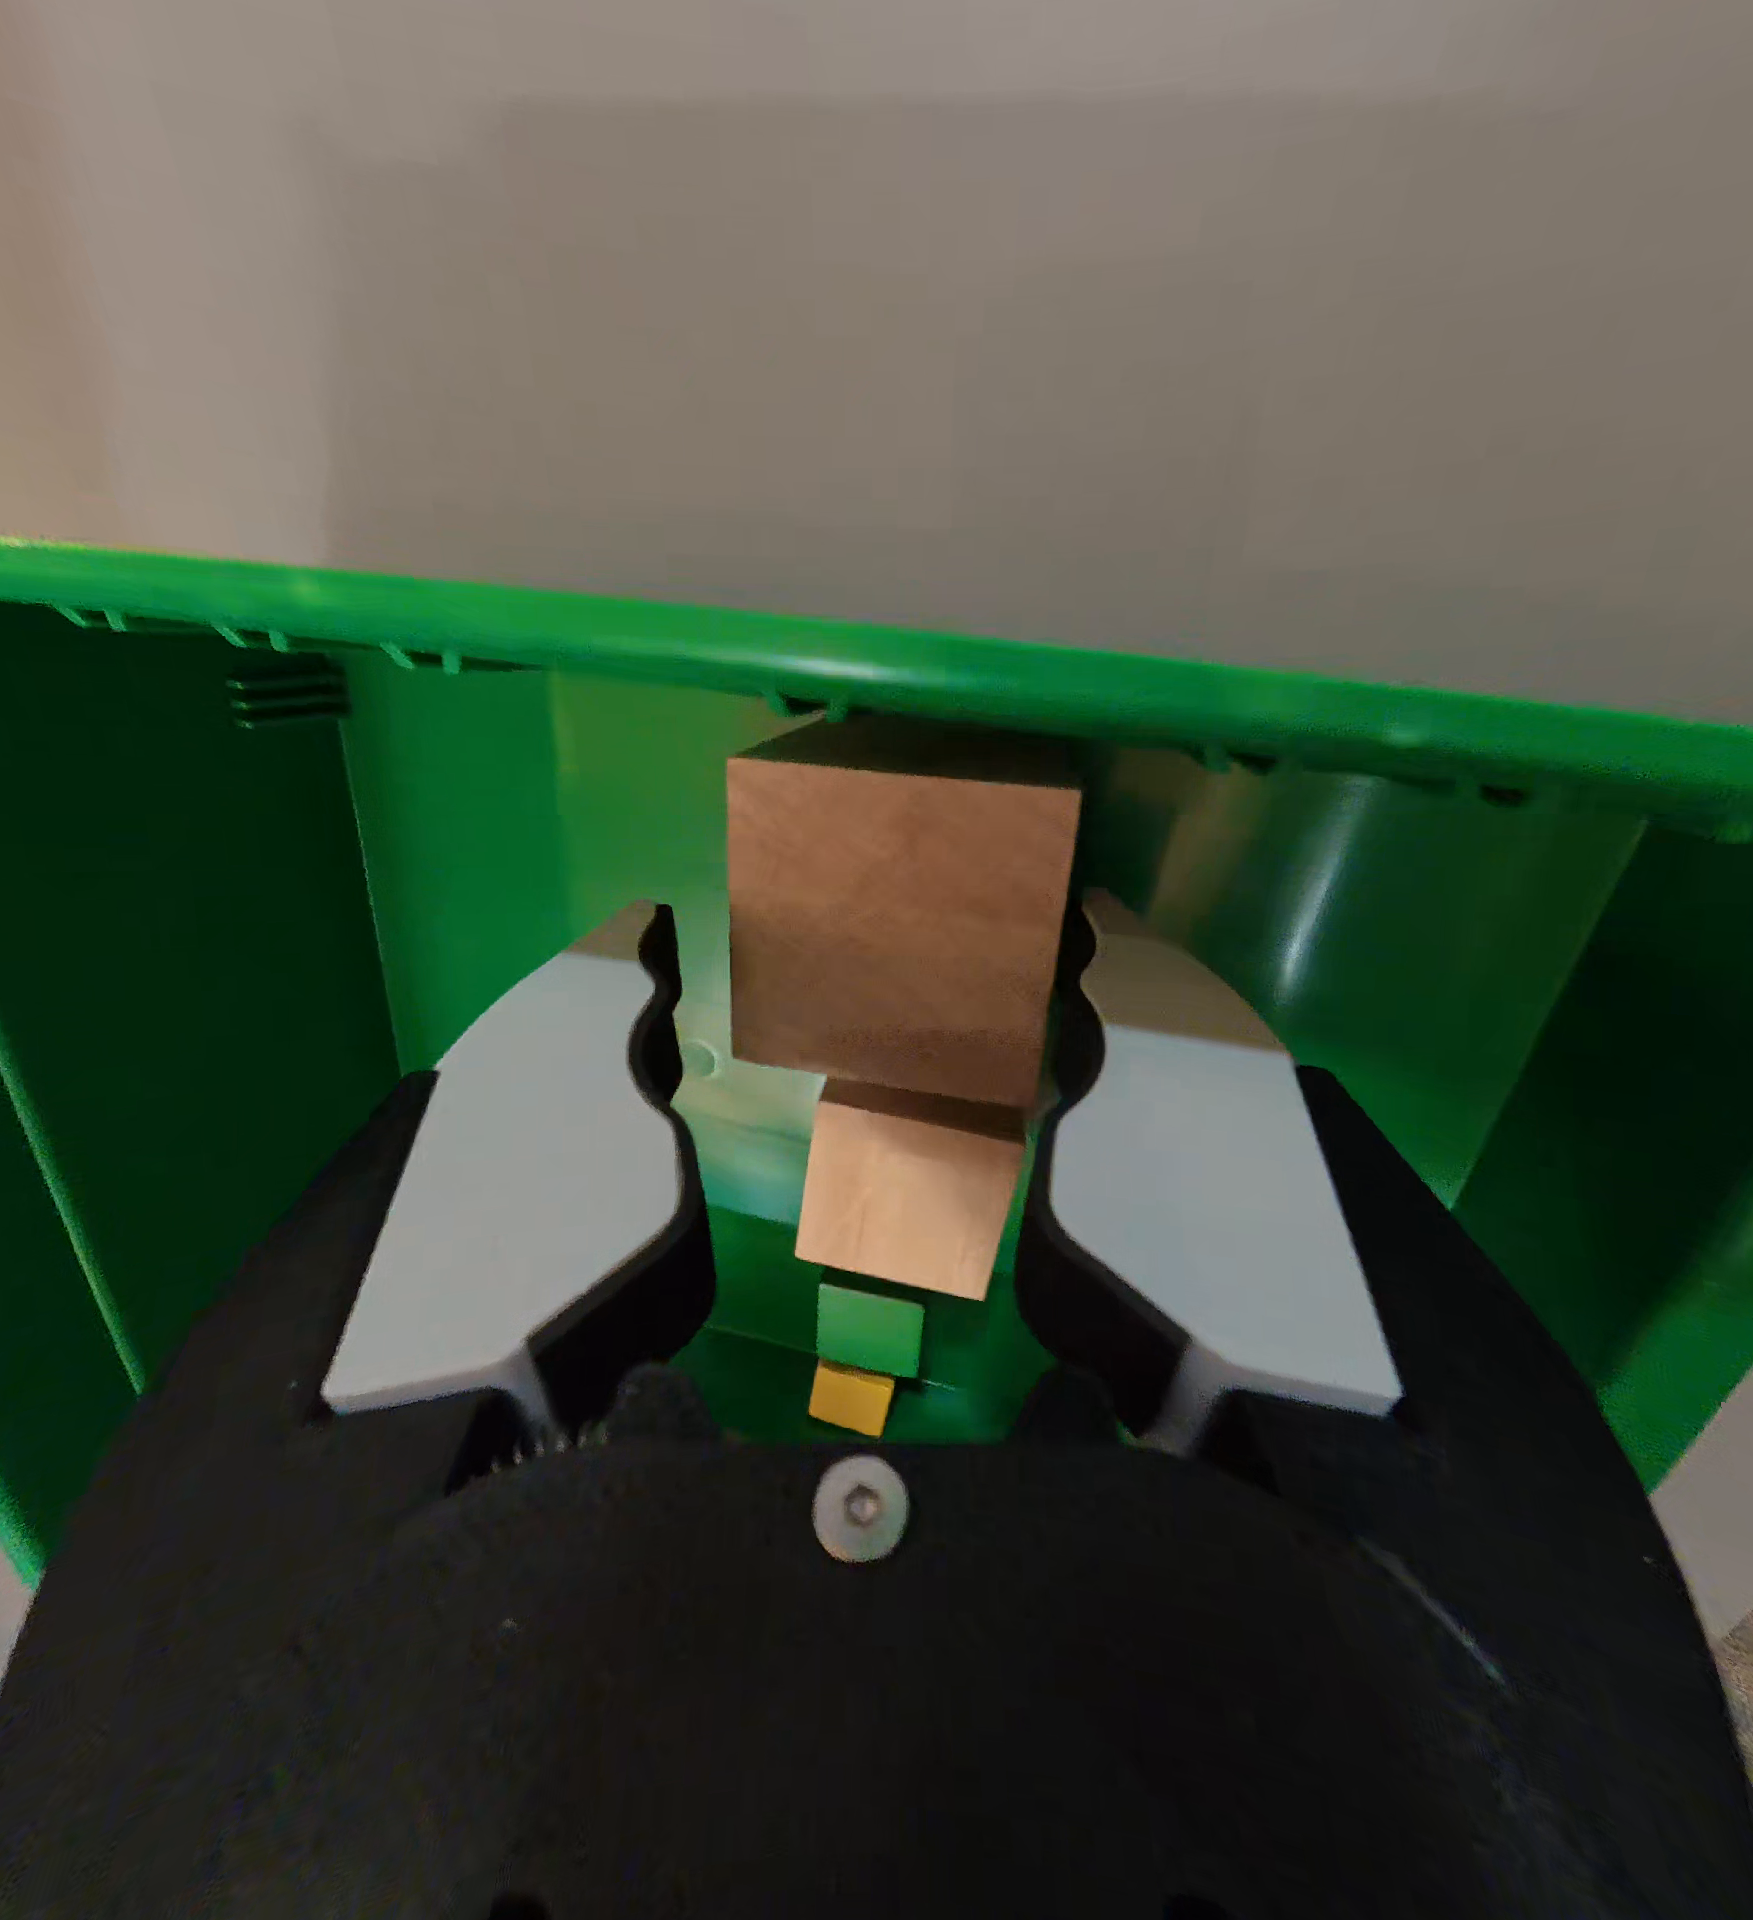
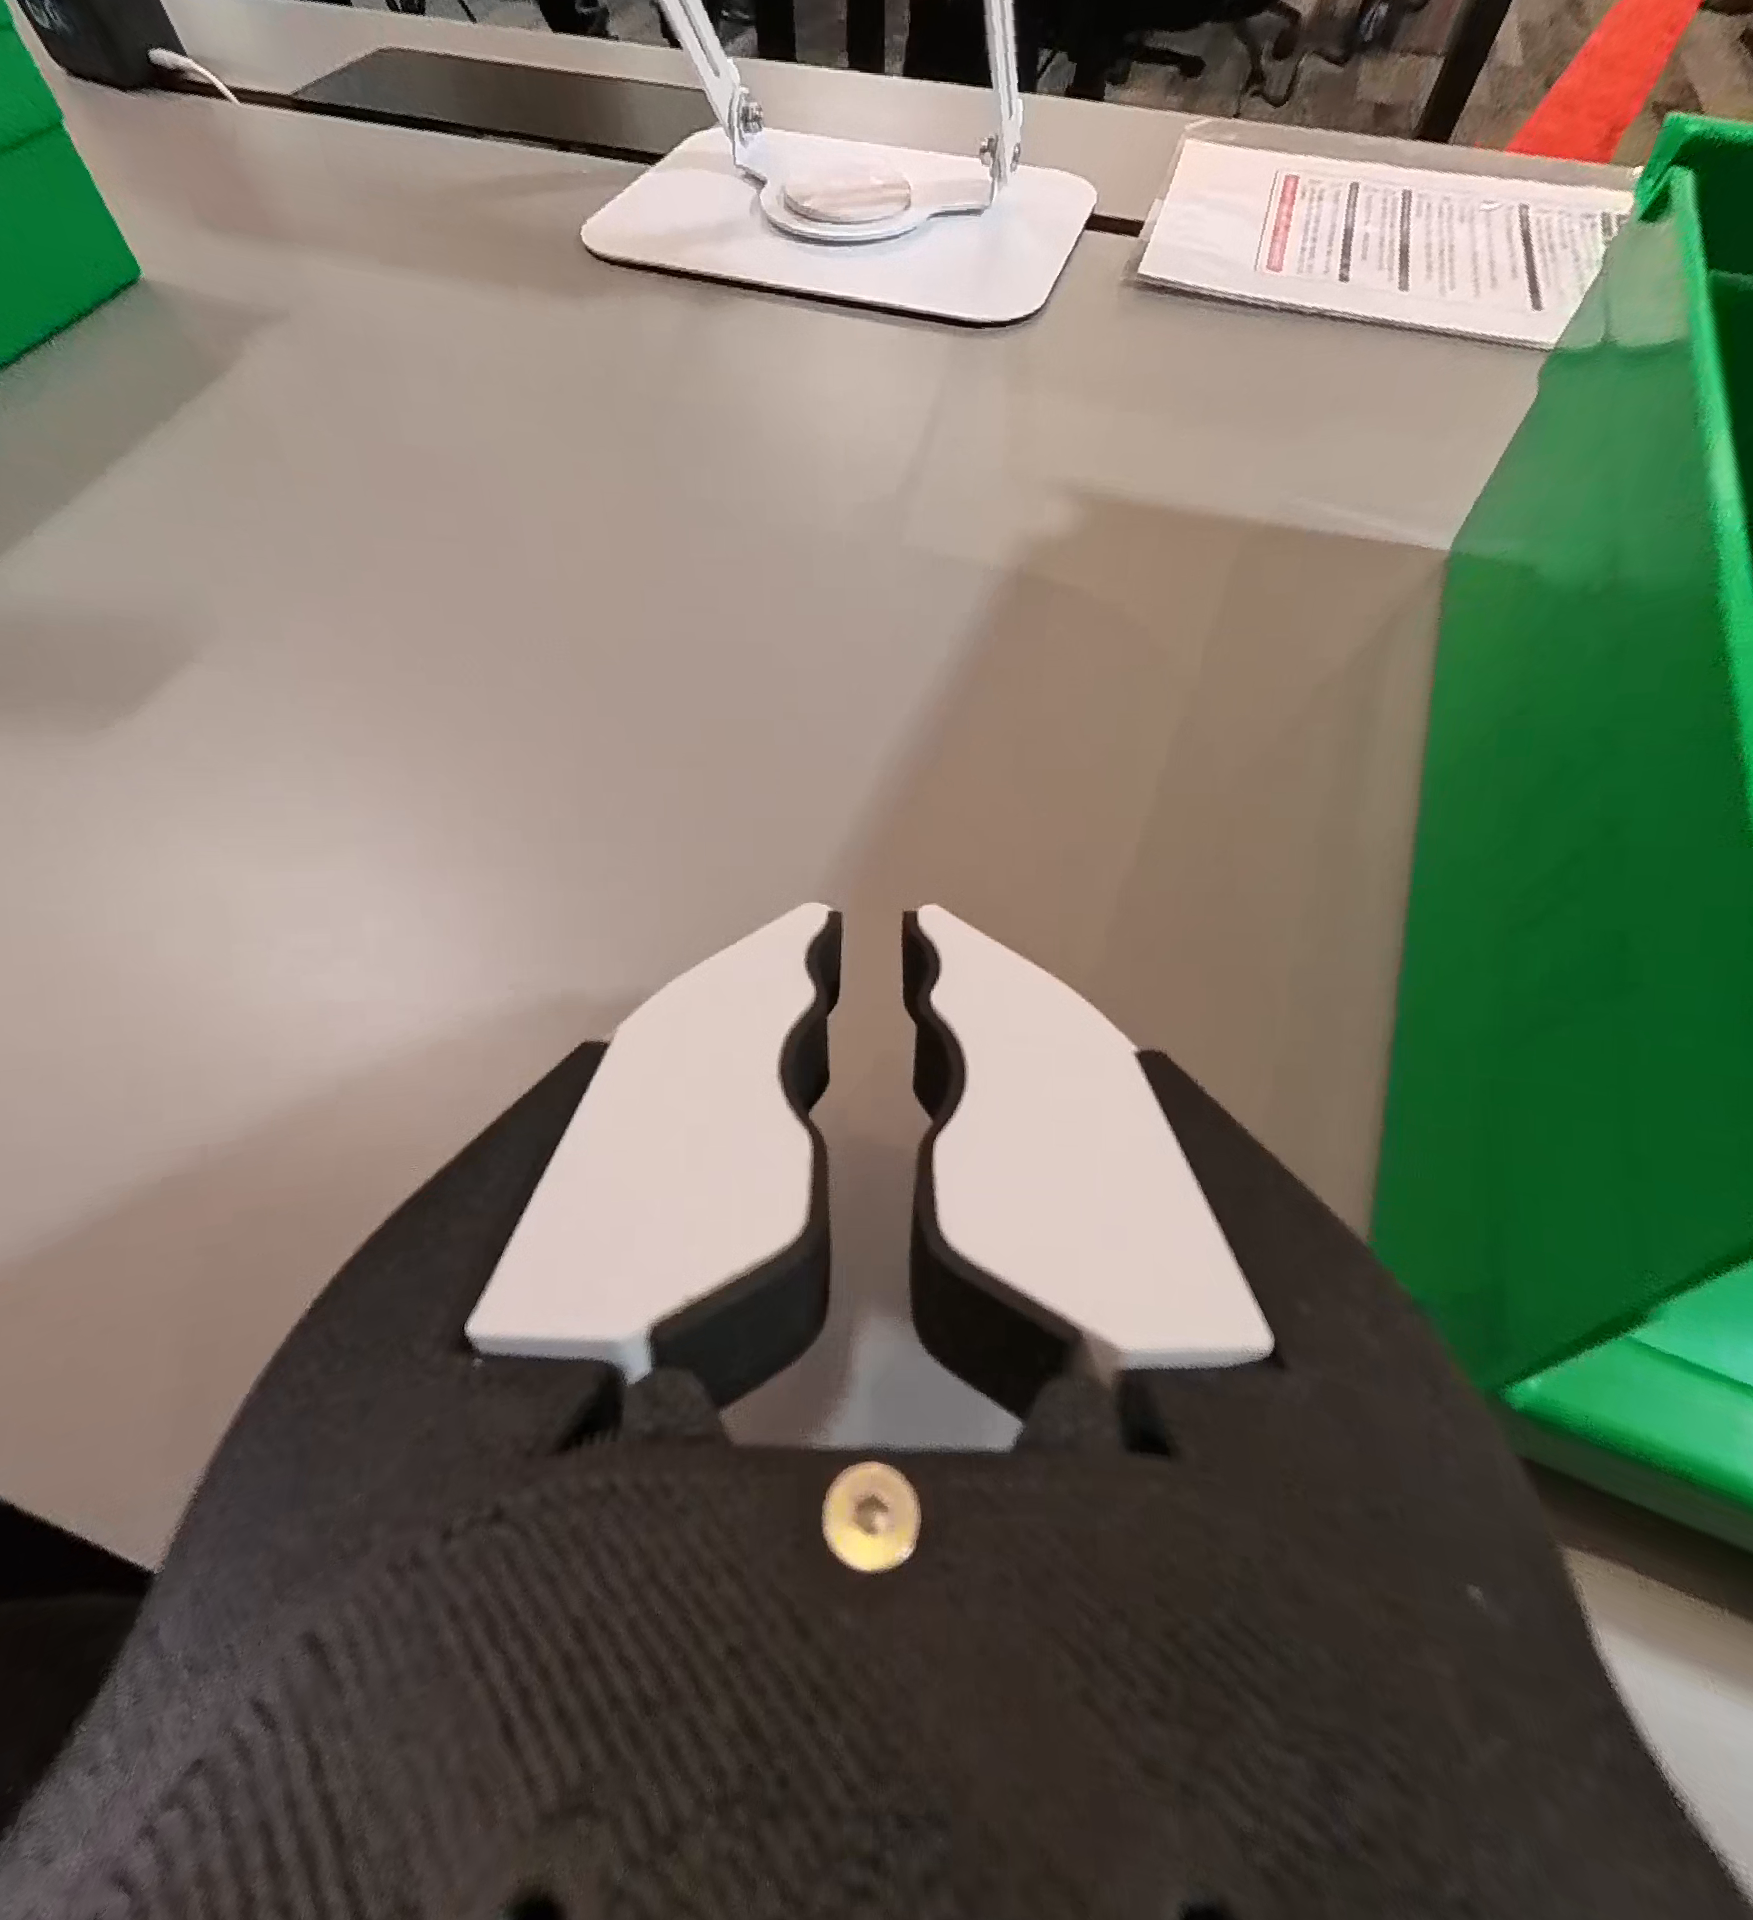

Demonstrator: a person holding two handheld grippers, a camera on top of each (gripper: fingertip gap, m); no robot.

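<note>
Four blocks line up between the fingers of the left gripper [image 1: 872, 925] at centre frame: a large brown wooden cube [image 1: 898, 925], a paler tan wooden cube [image 1: 908, 1205] below it, then a small green cube [image 1: 870, 1328] and a small yellow cube [image 1: 849, 1397] nearest the gripper body. The fingers stand apart around the large brown cube; the right finger touches its side, while a gap shows on the left, so it is not clamped. Behind and around them, a green plastic bin [image 1: 176, 935] fills the middle of the frame.

The right gripper [image 2: 872, 920] hovers over a bare grey tabletop [image 2: 436, 623], fingers nearly together with only a narrow slit, holding nothing. Another green plastic bin [image 2: 1578, 831] stands at right, a white lamp base [image 2: 955, 260] at upper centre, and a printed sheet [image 2: 1371, 229] at upper right.
</note>
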